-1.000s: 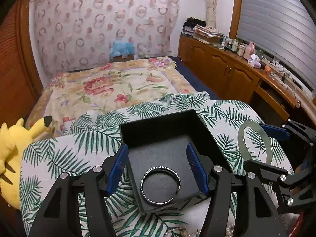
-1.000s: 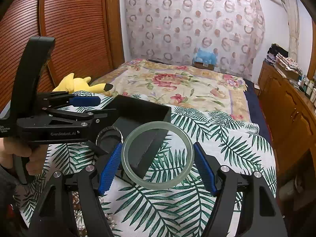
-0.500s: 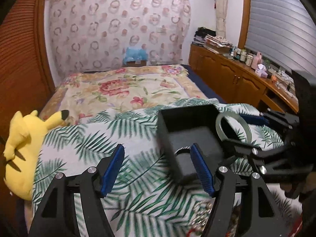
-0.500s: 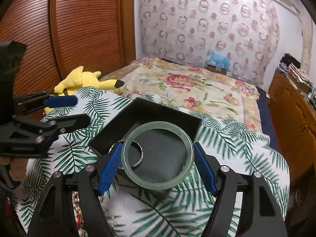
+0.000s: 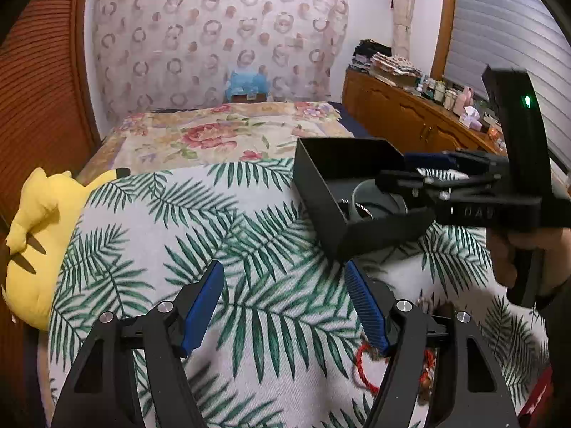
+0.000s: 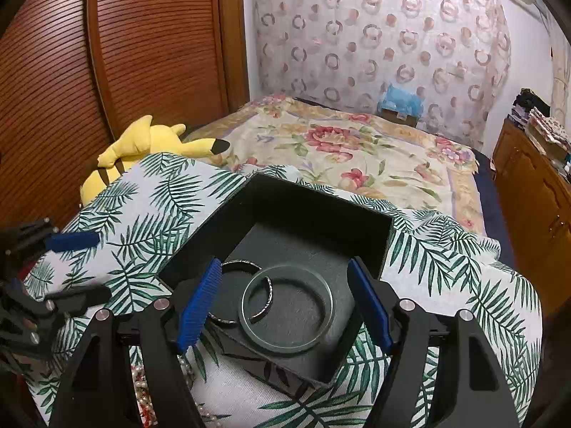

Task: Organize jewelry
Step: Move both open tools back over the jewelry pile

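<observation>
At the centre of the right wrist view, a black open box point(image 6: 314, 221) is seen on a palm-leaf cloth point(image 6: 150, 207). On its dark grey lining lie two bangles: a pale green jade bangle point(image 6: 287, 308) lies flat in the lower middle of the box, and a thin silver bangle point(image 6: 242, 292) sits to its left, partly overlapped by the jade ring. In the left wrist view the same box is found at centre right, with both rings only partly visible inside.

Pearl beads point(image 6: 185, 367) are glimpsed at the lower left of the right wrist view, partly hidden behind a finger. A red cord bracelet point(image 5: 360, 371) is seen on the cloth at lower right of the left wrist view, blurred and partly covered. A yellow plush toy point(image 5: 32, 235) is seen at the left edge, and a floral bedspread point(image 6: 357, 149) fills the upper middle behind the cloth.

The right gripper point(image 6: 285, 301) is spread wide just above the box, nothing held, and the jade bangle is framed between its blue pads point(image 6: 200, 299), touching neither. The left gripper point(image 5: 283, 305) is likewise spread wide and empty over bare cloth, with the box up and to its right.
</observation>
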Demonstrator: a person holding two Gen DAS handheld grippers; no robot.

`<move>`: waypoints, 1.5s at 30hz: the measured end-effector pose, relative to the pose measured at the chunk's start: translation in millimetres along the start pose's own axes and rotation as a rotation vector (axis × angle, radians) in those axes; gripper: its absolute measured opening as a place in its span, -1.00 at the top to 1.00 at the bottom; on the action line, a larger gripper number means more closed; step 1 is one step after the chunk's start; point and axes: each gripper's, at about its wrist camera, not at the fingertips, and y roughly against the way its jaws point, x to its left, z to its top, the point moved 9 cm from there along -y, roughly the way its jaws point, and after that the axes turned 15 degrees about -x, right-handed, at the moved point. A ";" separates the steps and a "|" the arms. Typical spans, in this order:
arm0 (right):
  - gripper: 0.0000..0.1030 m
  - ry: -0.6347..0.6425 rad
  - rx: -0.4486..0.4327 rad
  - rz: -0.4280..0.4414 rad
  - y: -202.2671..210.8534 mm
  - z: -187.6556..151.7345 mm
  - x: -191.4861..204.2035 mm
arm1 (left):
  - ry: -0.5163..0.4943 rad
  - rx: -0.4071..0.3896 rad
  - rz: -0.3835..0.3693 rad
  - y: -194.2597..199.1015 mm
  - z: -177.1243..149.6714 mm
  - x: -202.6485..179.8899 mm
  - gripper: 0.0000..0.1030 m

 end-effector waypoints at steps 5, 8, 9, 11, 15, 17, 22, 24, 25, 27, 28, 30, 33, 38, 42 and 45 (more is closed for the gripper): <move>-0.47 0.007 -0.036 0.007 32.8 -1.8 10.1 | 0.006 0.006 -0.022 12.8 -13.2 -9.4 -0.30; -0.47 0.011 -0.046 0.020 60.9 -13.5 20.9 | 0.014 0.010 -0.033 21.4 -21.7 -12.3 -0.30; -0.47 0.019 -0.047 0.021 68.3 -18.2 24.2 | 0.014 0.013 -0.034 25.2 -25.3 -13.4 -0.31; -0.47 0.024 -0.043 0.028 86.3 -33.1 33.5 | 0.016 0.013 -0.034 31.9 -31.0 -14.6 -0.31; -0.47 0.003 -0.033 0.064 115.4 -62.0 53.9 | 0.037 0.012 -0.044 43.6 -39.6 -15.6 -0.32; -0.47 0.002 -0.020 0.083 126.2 -75.7 65.9 | 0.035 0.010 -0.042 50.2 -42.4 -16.6 -0.34; -0.47 0.000 0.012 0.112 144.8 -104.8 91.1 | 0.031 -0.001 -0.040 66.4 -48.4 -18.5 -0.43; -0.47 -0.013 0.023 0.124 149.5 -114.9 100.4 | 0.033 -0.005 -0.040 71.7 -50.4 -19.9 -0.43; -0.47 -0.016 0.028 0.127 150.3 -118.3 103.4 | 0.033 -0.006 -0.042 74.4 -51.8 -21.1 -0.43; -0.47 -0.013 0.043 0.134 150.2 -124.4 109.8 | 0.030 -0.004 -0.042 76.9 -54.2 -23.1 -0.43; -0.47 -0.009 0.052 0.136 149.4 -127.8 113.2 | 0.027 -0.002 -0.043 78.4 -56.0 -24.4 -0.43; -0.47 -0.007 0.063 0.138 147.2 -131.9 116.1 | 0.023 0.005 -0.042 79.1 -59.5 -25.8 -0.43; -0.47 -0.009 0.089 0.140 142.3 -139.2 119.5 | 0.022 0.008 -0.039 79.5 -62.5 -26.7 -0.43; -0.47 0.008 0.111 0.131 138.6 -146.0 123.8 | 0.013 0.013 -0.039 79.1 -66.4 -29.6 -0.43; -0.47 0.021 0.128 0.112 133.9 -149.6 123.0 | 0.019 0.016 -0.039 79.5 -69.7 -29.4 -0.43; -0.47 0.029 0.129 0.103 131.5 -149.0 124.0 | 0.024 0.017 -0.038 79.5 -70.7 -28.4 -0.43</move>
